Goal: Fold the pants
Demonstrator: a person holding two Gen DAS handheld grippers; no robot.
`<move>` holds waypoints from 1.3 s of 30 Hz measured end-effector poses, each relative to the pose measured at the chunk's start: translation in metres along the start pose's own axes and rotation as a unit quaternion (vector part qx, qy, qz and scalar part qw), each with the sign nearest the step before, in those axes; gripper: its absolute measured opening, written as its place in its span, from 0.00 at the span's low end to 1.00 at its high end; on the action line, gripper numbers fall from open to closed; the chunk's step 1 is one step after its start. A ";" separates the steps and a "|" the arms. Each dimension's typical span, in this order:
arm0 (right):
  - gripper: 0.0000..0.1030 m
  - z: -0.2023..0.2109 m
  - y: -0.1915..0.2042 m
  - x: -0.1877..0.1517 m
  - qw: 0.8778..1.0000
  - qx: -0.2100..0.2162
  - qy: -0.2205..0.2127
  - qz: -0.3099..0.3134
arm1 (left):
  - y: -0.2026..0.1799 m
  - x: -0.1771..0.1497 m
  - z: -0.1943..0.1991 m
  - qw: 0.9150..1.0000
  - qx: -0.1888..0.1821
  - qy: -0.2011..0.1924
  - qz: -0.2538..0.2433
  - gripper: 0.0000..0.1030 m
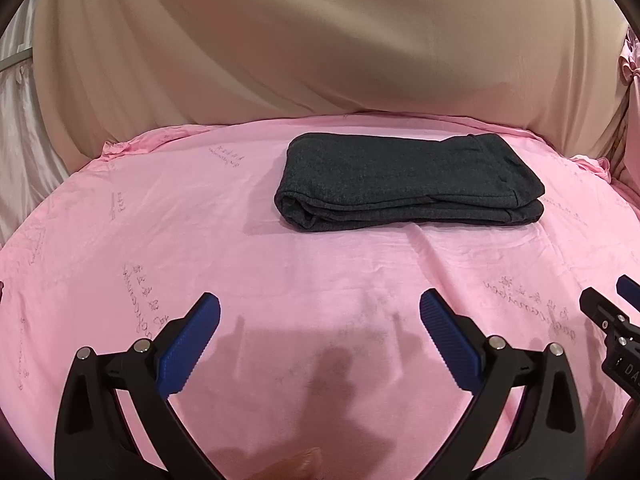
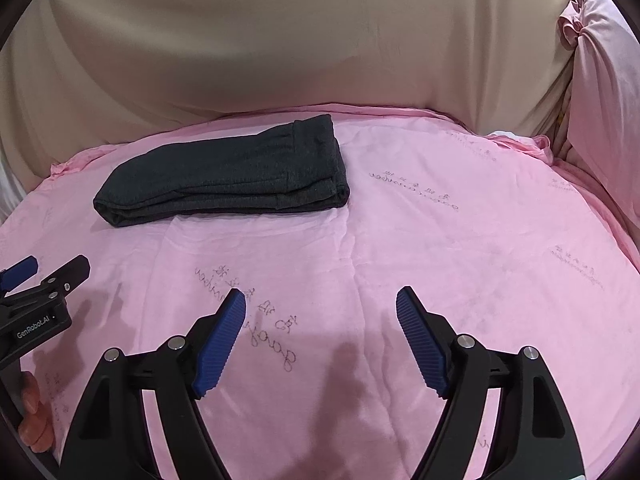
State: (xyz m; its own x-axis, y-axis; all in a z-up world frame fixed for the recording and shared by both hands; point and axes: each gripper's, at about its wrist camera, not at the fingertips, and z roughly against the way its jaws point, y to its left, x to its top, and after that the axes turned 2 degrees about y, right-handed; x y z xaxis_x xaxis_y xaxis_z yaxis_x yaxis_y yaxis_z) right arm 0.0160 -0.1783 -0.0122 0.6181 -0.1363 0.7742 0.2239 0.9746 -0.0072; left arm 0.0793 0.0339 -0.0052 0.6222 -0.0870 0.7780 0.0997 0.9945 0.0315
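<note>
Dark grey pants (image 1: 408, 180) lie folded into a compact rectangle on the far part of a pink sheet (image 1: 180, 240). In the right wrist view the pants (image 2: 224, 176) sit to the far left. My left gripper (image 1: 320, 300) hovers over bare sheet well short of the pants, open and empty. My right gripper (image 2: 321, 296) is beside it, likewise short of the pants, its jaws opening wide with nothing between them. Each gripper shows at the edge of the other's view: the right gripper (image 1: 600, 304), the left gripper (image 2: 52, 266).
A beige cloth-covered backing (image 1: 320, 40) rises behind the bed. A pink pillow (image 2: 600, 100) stands at the far right. The person's fingers (image 2: 34, 412) wrap the left gripper's handle. The pink sheet (image 2: 440, 240) carries faint printed script.
</note>
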 end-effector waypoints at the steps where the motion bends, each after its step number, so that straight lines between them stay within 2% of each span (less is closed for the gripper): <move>1: 0.74 0.000 0.000 0.000 1.000 -0.001 0.000 0.000 | 0.000 0.000 0.000 1.000 0.001 0.000 0.000 0.95; 39: 0.76 0.001 0.003 0.000 1.000 -0.009 -0.002 0.009 | -0.007 0.001 0.006 1.000 0.005 -0.011 -0.006 0.92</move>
State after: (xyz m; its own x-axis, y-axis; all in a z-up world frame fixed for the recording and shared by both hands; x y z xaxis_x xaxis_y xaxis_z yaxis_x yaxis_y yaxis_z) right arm 0.0154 -0.1749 -0.0116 0.6193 -0.1171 0.7764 0.2257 0.9736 -0.0332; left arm 0.0748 0.0276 -0.0010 0.6043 -0.0974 0.7908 0.0997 0.9939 0.0462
